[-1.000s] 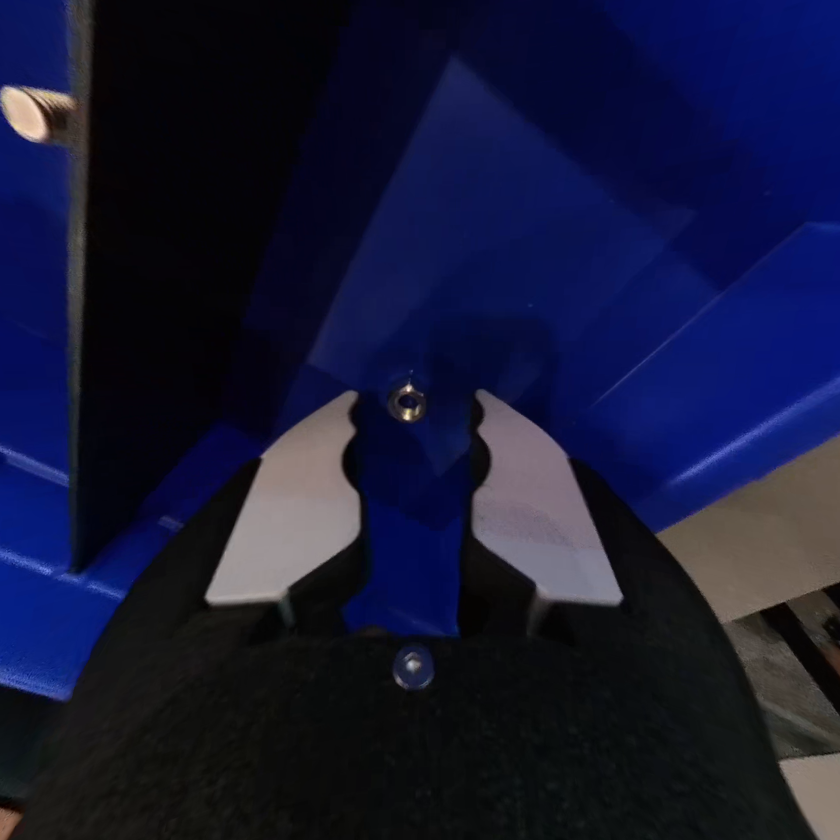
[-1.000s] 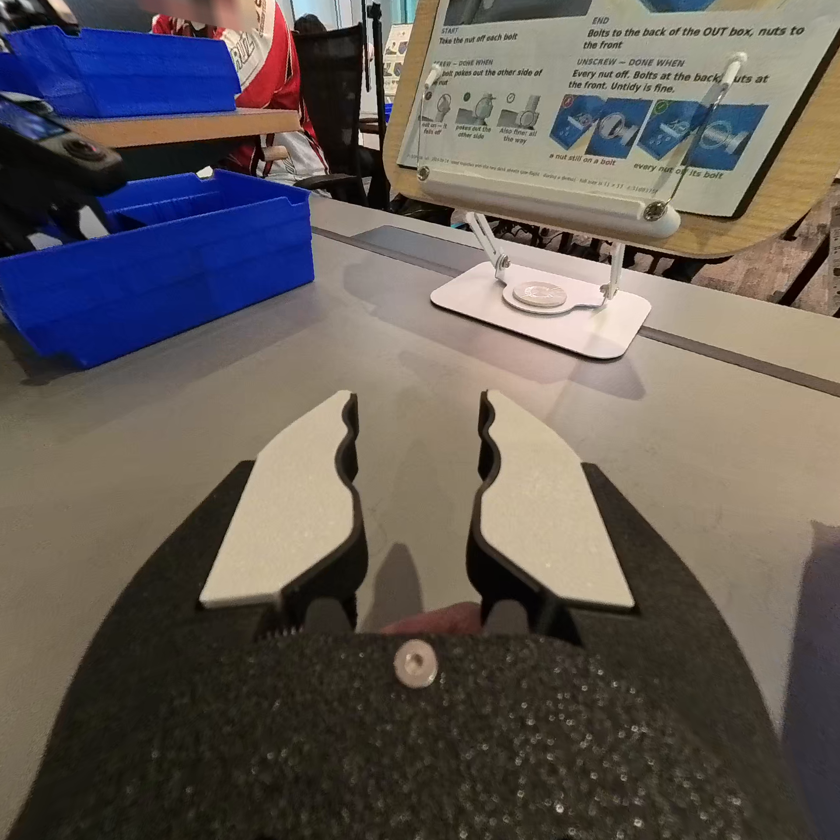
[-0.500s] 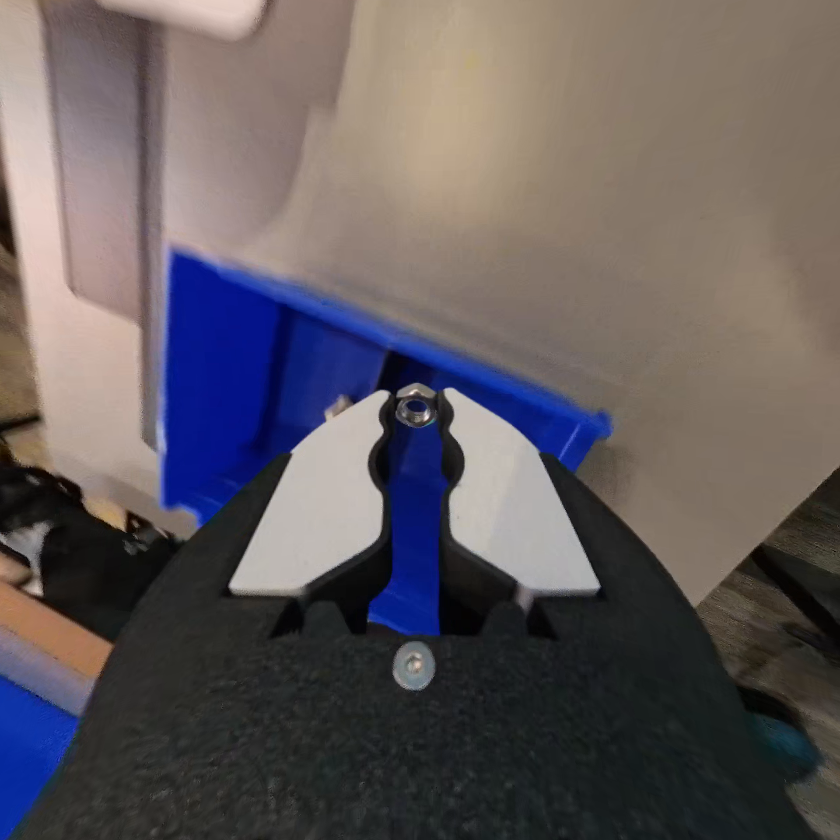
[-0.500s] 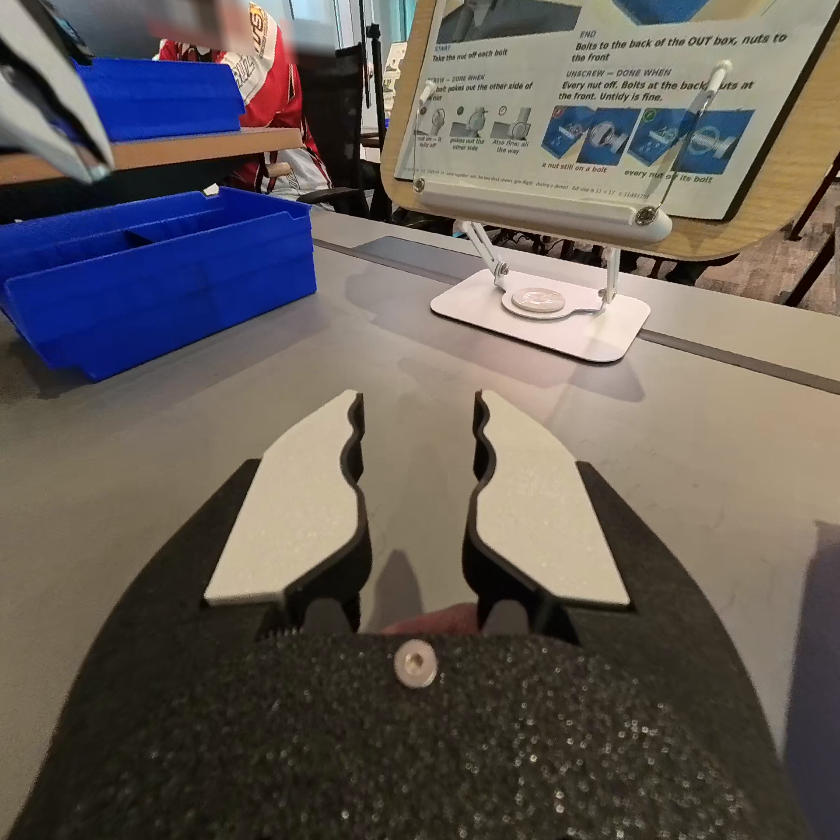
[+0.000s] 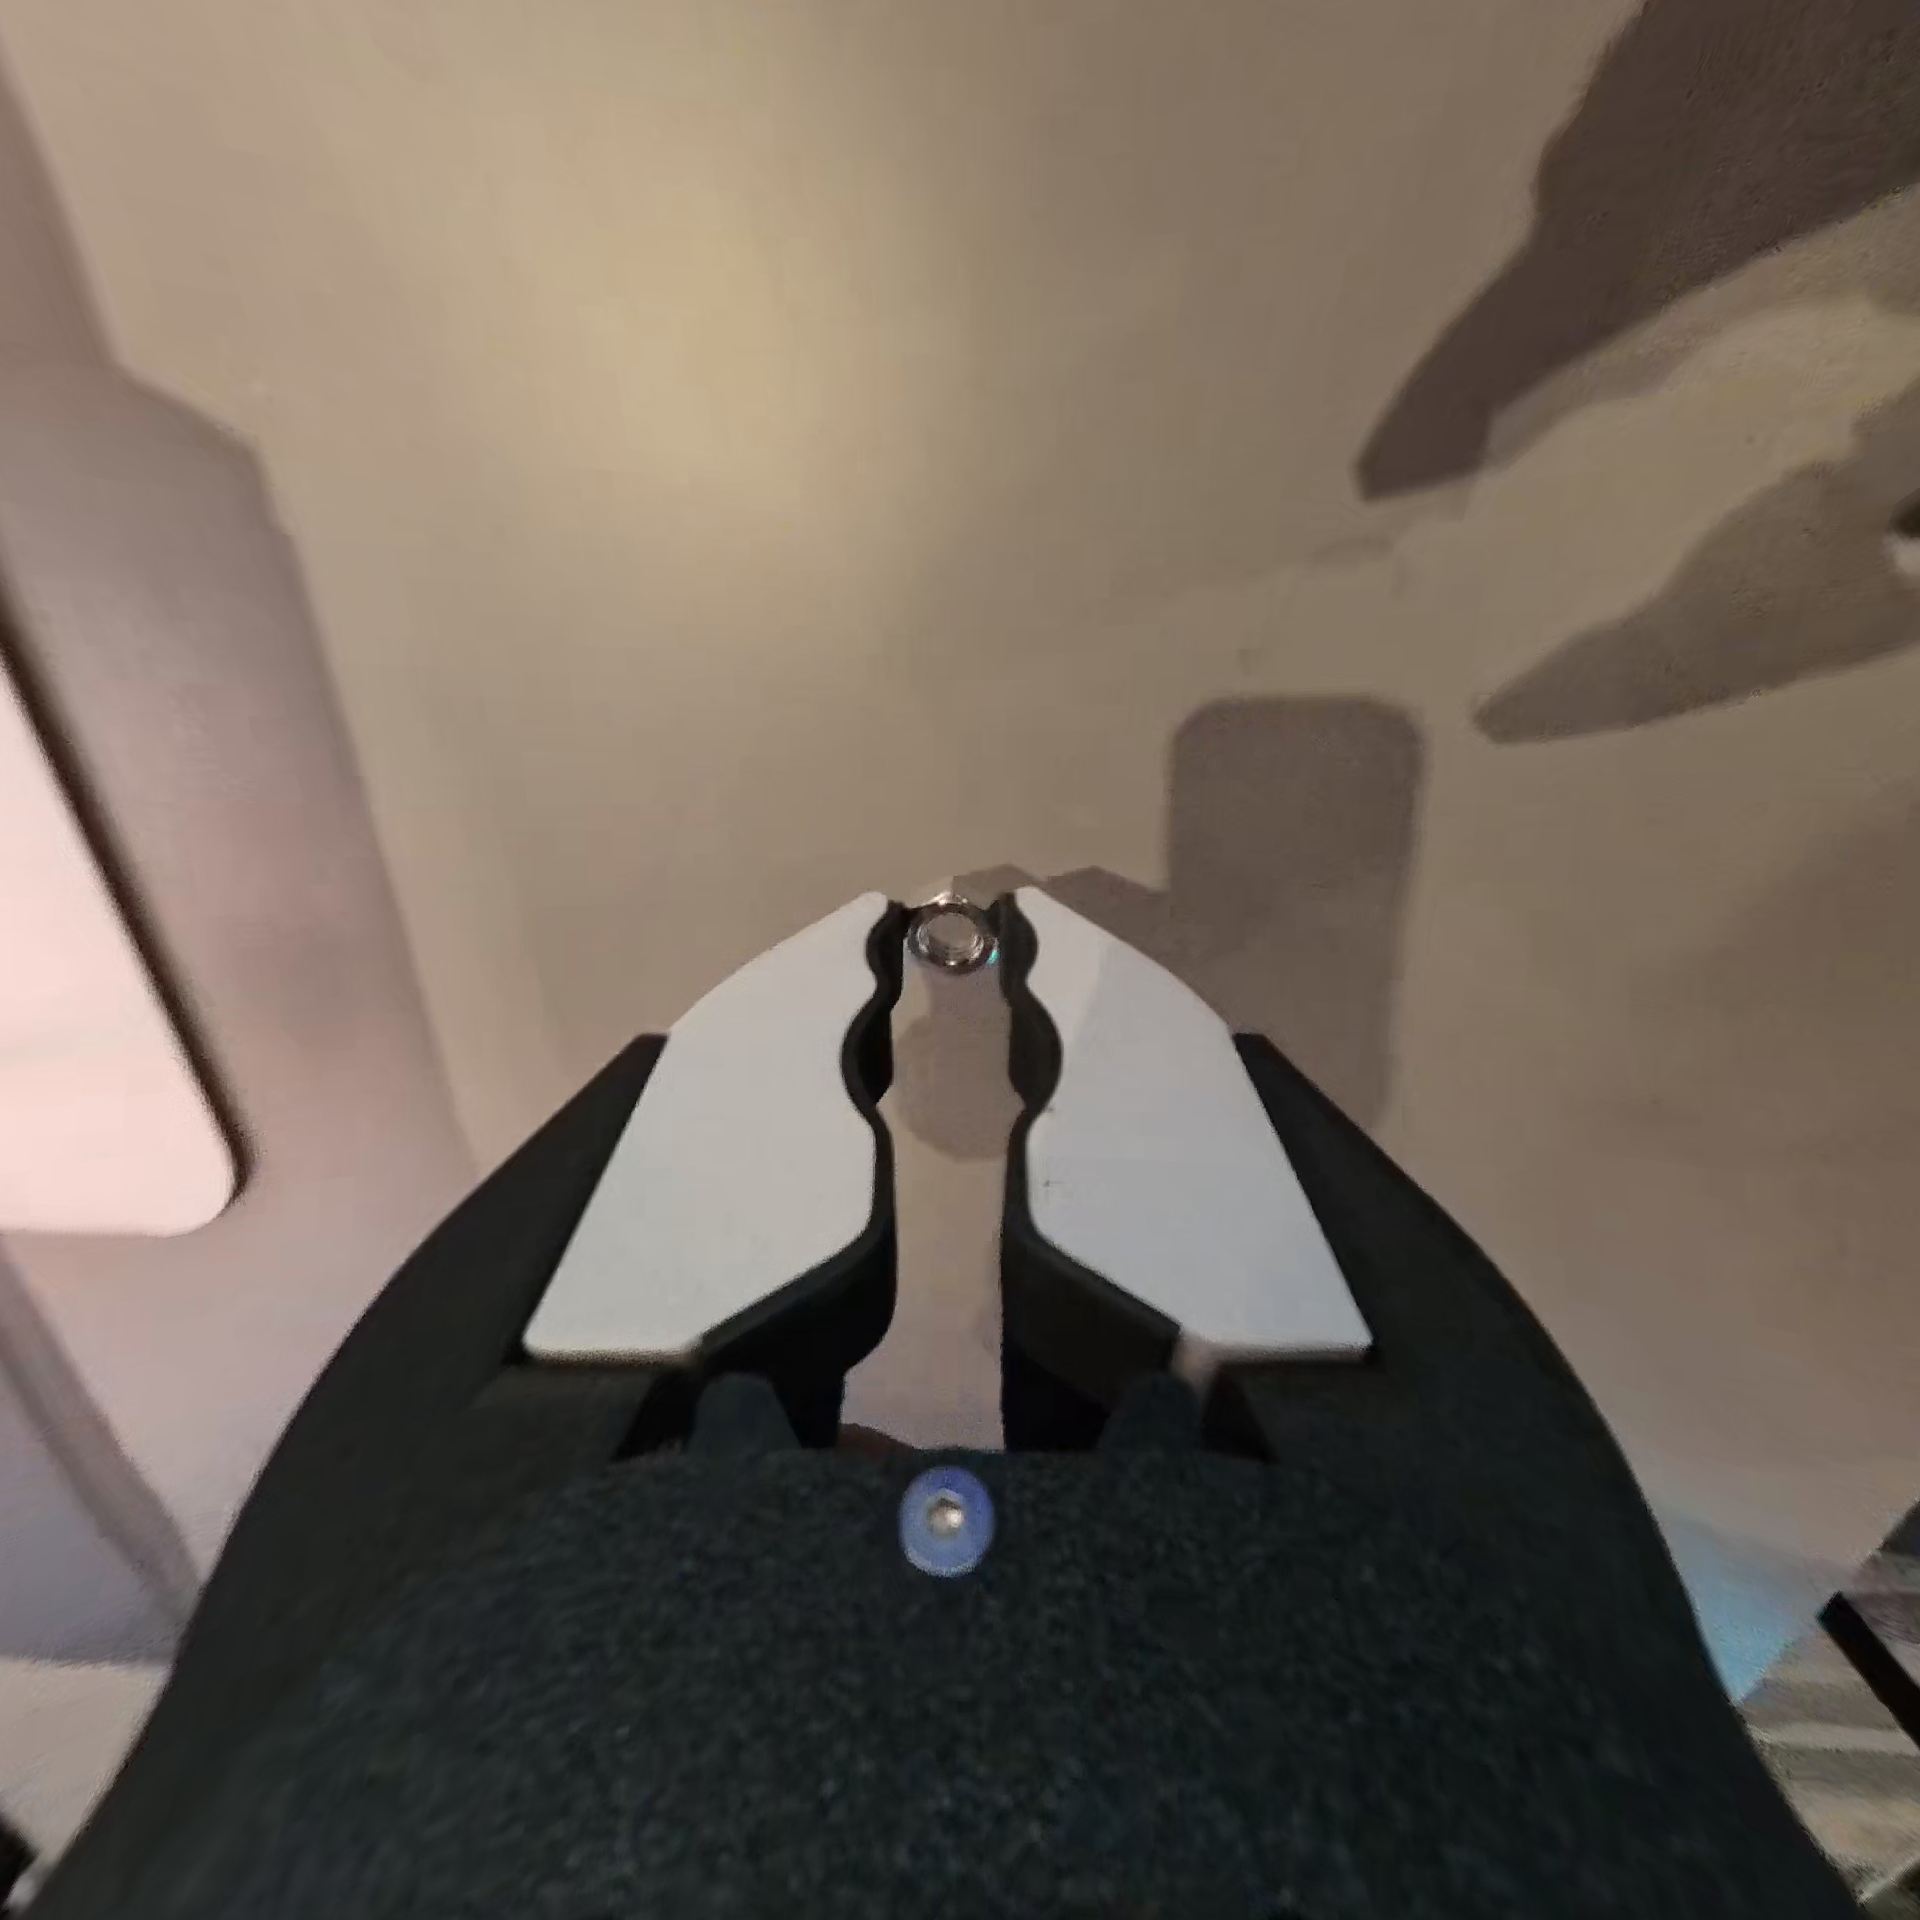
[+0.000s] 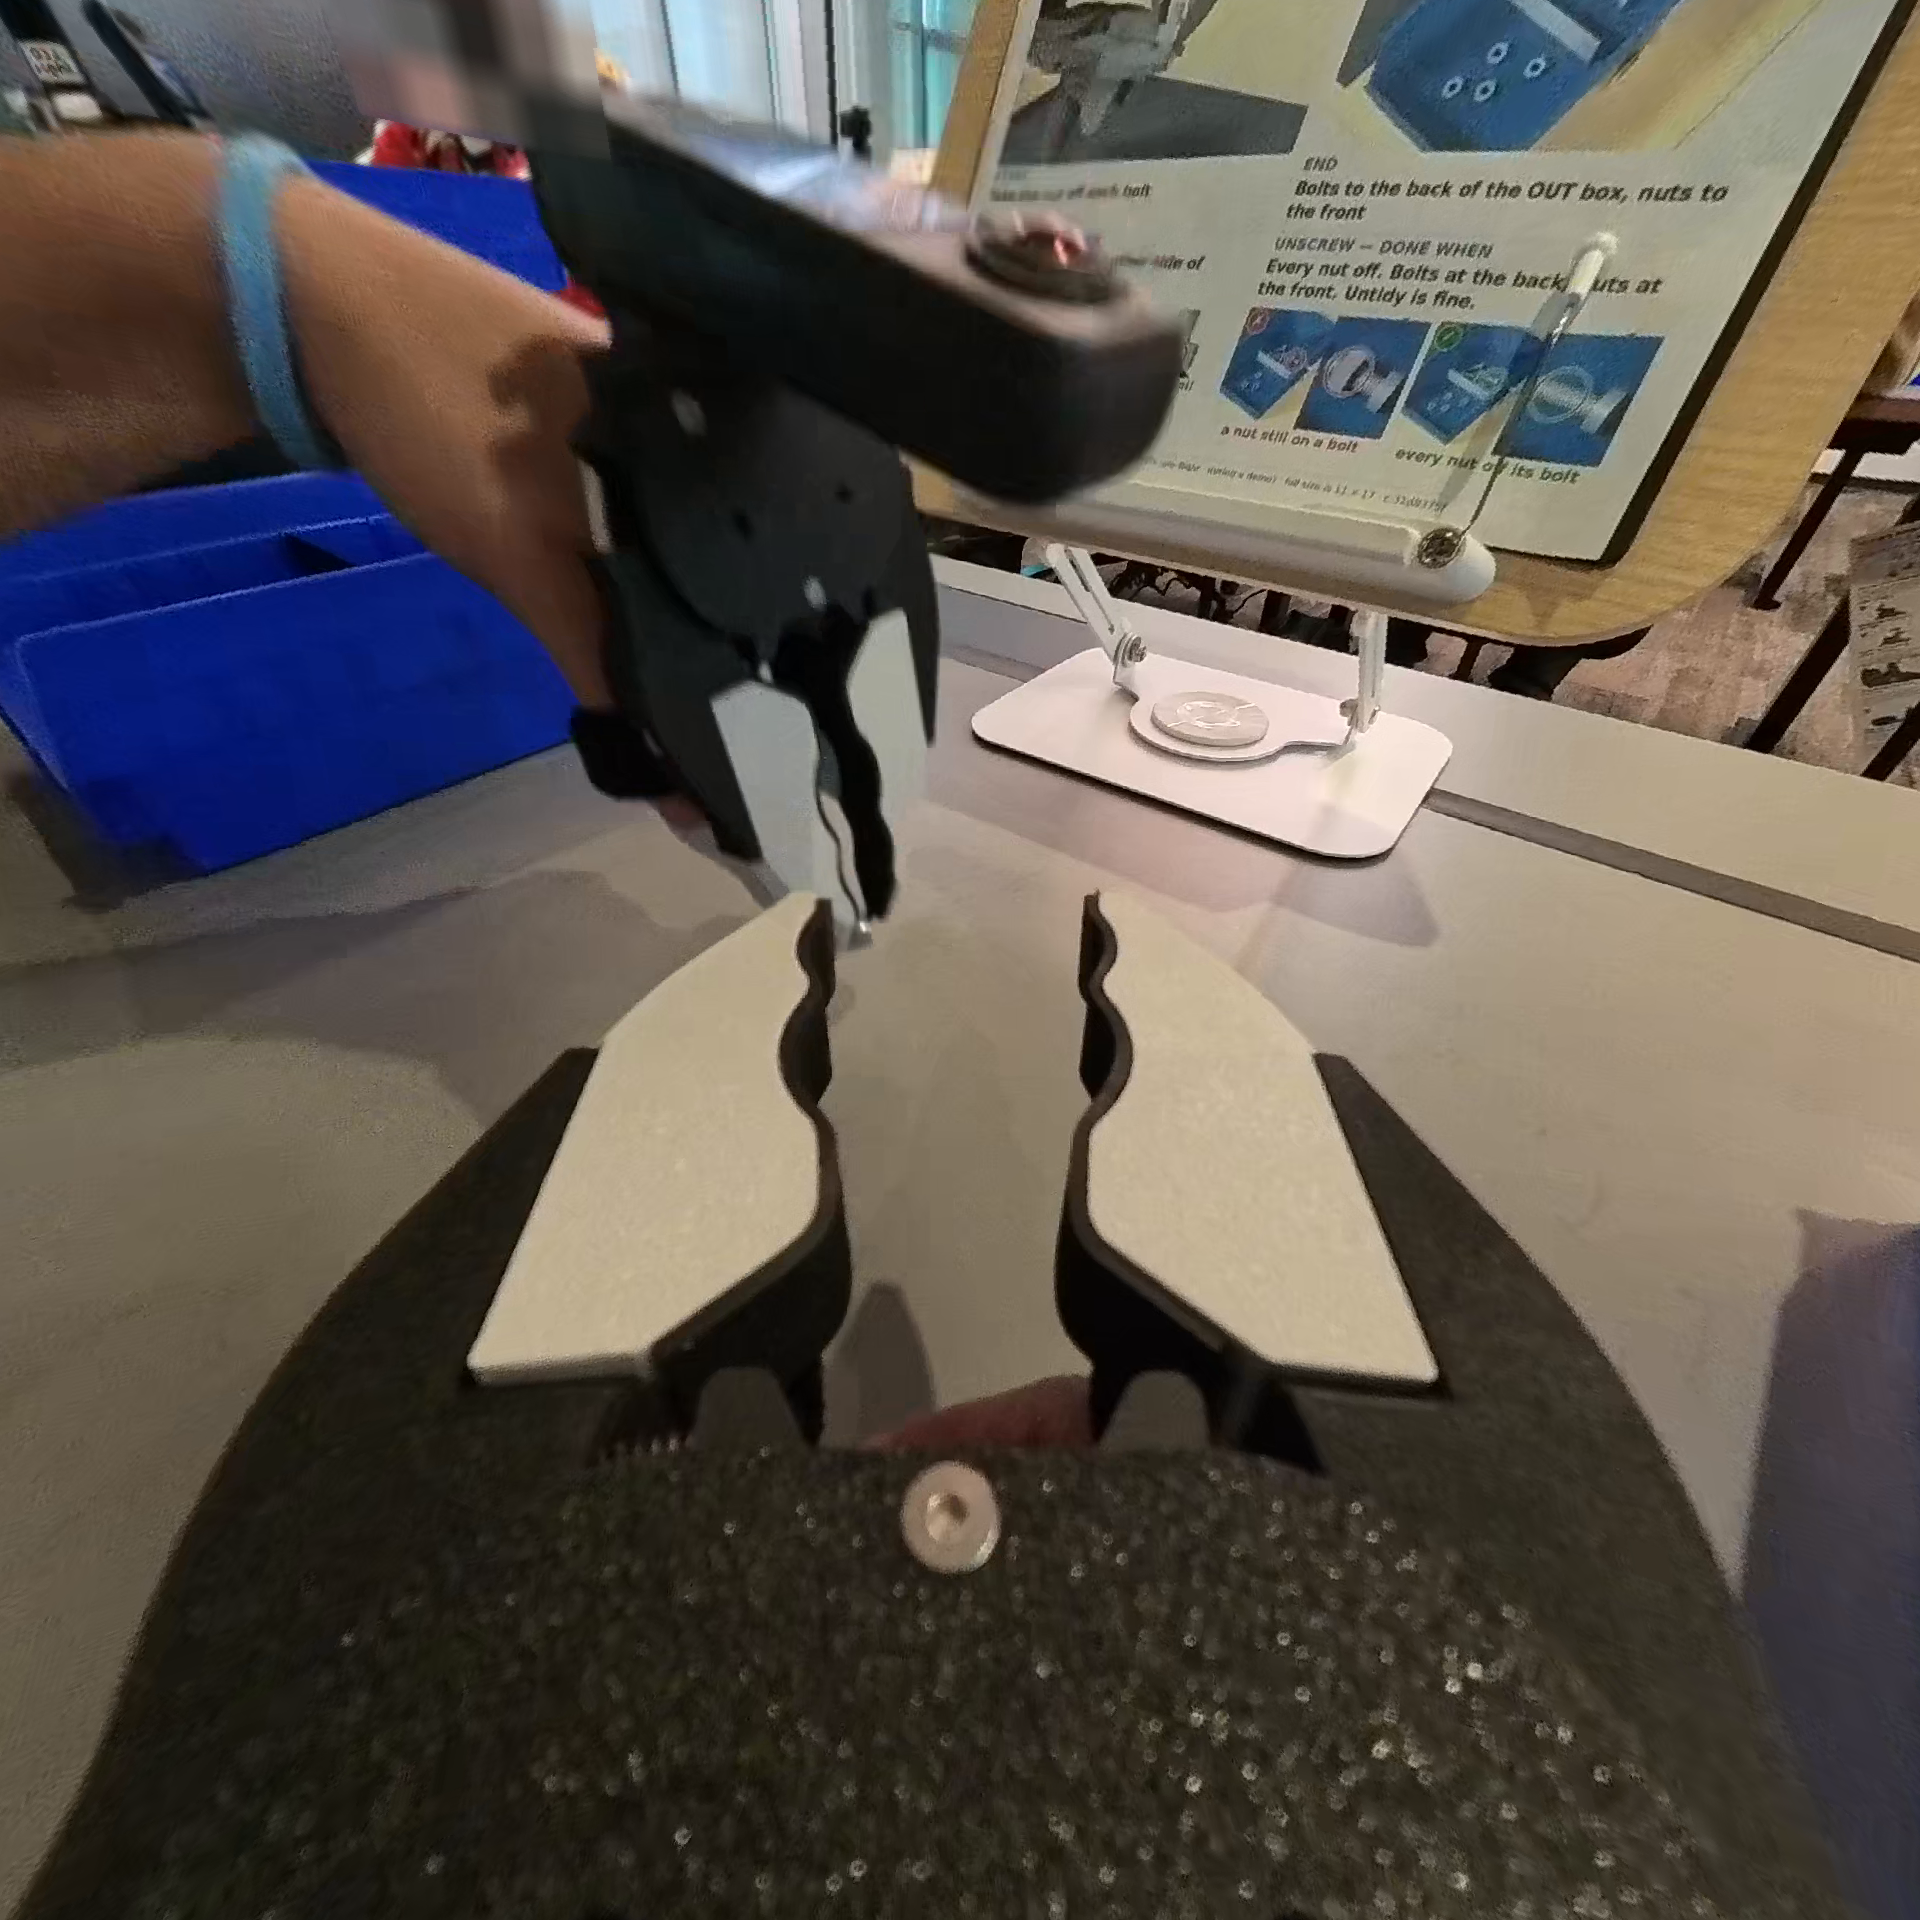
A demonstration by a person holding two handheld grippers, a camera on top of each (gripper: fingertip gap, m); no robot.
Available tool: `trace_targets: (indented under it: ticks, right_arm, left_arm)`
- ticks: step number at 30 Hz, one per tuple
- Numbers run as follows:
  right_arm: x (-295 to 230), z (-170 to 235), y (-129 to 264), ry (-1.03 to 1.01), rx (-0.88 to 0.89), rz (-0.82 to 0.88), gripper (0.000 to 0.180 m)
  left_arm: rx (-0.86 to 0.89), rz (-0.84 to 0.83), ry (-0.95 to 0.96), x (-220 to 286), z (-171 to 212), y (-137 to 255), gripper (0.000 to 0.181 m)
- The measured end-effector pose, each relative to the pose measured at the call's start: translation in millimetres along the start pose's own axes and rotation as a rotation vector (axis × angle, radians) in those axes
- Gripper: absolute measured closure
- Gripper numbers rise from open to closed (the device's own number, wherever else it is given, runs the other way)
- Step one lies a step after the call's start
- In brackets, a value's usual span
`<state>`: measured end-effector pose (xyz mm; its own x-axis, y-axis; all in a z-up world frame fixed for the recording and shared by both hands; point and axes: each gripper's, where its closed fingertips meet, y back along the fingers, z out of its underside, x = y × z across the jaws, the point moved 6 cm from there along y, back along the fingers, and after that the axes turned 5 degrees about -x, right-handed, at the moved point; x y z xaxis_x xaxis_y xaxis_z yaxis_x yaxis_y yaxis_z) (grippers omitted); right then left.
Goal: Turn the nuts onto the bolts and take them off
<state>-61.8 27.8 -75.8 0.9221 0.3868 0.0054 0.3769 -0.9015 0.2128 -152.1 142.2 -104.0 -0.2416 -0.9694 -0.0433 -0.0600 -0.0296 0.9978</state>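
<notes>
**Over the counter: nut carried in, second claw waiting**

Across the grey counter (image 6: pixel 1558 1039), a blue bin (image 6: pixel 260 665) is seen at ten o'clock and an instruction board on its stand (image 6: pixel 1226 727) at one o'clock, propped where it can be read. The left claw (image 6: pixel 847 914) is pointed downward, clenched on a small steel nut (image 5: pixel 951 943) pinched at the fingertips, hole facing the camera, probably for threading. The right claw (image 6: pixel 951 935) is held released and empty, apparently ready for a bolt; none is visible.
</notes>
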Motion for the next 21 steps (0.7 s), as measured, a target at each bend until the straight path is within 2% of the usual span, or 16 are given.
trace_targets:
  ticks: [1,5,11,12,14,18,21]
  right_arm:
    - [-0.3,0.3,0.0,0.000,-0.001,0.000,0.135]
    - [-0.8,1.4,-0.7,0.006,-0.011,0.002,0.135]
    - [-0.9,2.6,-1.5,0.003,-0.020,-0.003,0.135]
    - [-1.1,2.8,-1.7,0.005,-0.022,-0.003,0.135]
    - [-0.9,3.1,-1.5,0.006,-0.022,-0.001,0.135]
    - [0.4,3.2,-0.4,-0.003,-0.020,-0.004,0.136]
    - [0.6,4.2,-0.1,-0.006,-0.023,-0.005,0.136]
  left_arm:
    - [0.001,0.015,0.002,0.6,-3.6,-7.5,0.164]
    - [-0.015,0.052,0.011,4.2,-8.0,-29.1,0.164]
    - [-0.005,0.056,0.014,6.9,-9.9,-31.9,0.164]
    - [-0.006,0.059,0.017,7.2,-9.5,-31.4,0.160]
    - [0.021,0.069,0.030,8.0,-8.7,-24.7,0.139]
    - [0.199,-0.007,0.075,8.5,7.7,30.8,0.135]
    - [0.404,-0.163,0.195,10.5,47.7,95.3,0.134]
